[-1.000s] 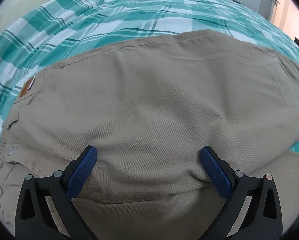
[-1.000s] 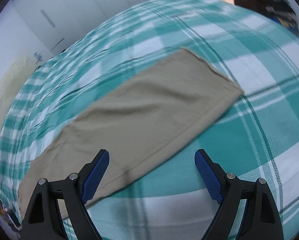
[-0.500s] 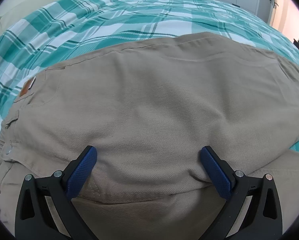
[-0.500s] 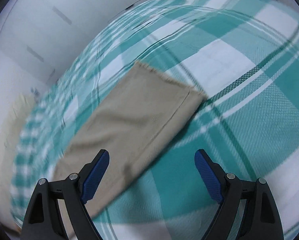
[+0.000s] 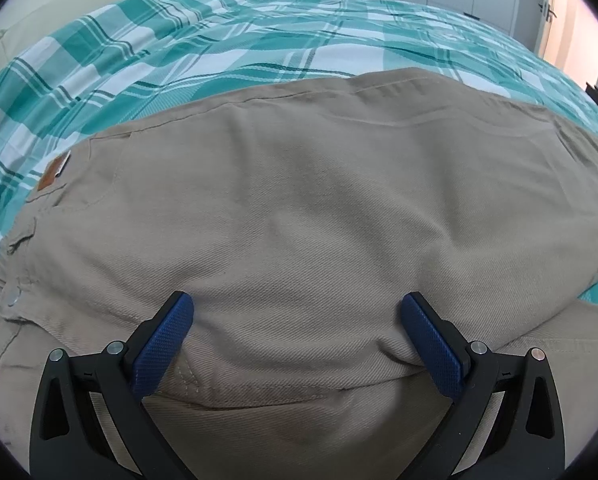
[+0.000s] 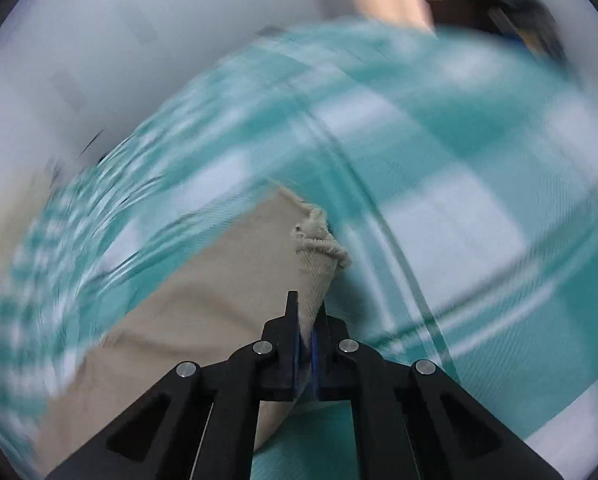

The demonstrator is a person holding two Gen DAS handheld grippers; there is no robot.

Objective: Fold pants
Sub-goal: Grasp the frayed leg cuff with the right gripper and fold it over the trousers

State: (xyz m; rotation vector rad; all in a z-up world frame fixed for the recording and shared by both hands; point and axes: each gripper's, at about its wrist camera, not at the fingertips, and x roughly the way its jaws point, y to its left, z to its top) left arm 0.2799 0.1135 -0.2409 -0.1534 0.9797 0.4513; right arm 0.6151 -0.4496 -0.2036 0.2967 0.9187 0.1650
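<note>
Right gripper, jaws just clamped on the frayed hem of the khaki pants spread across a checked bedspread, should carry that cuff waistward low and taut while the left gripper hovers agape.

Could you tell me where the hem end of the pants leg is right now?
In the right wrist view the hem sits mid-frame, pinched in the shut right gripper and bunched above its tips, with the plaid bedspread behind it.
</note>
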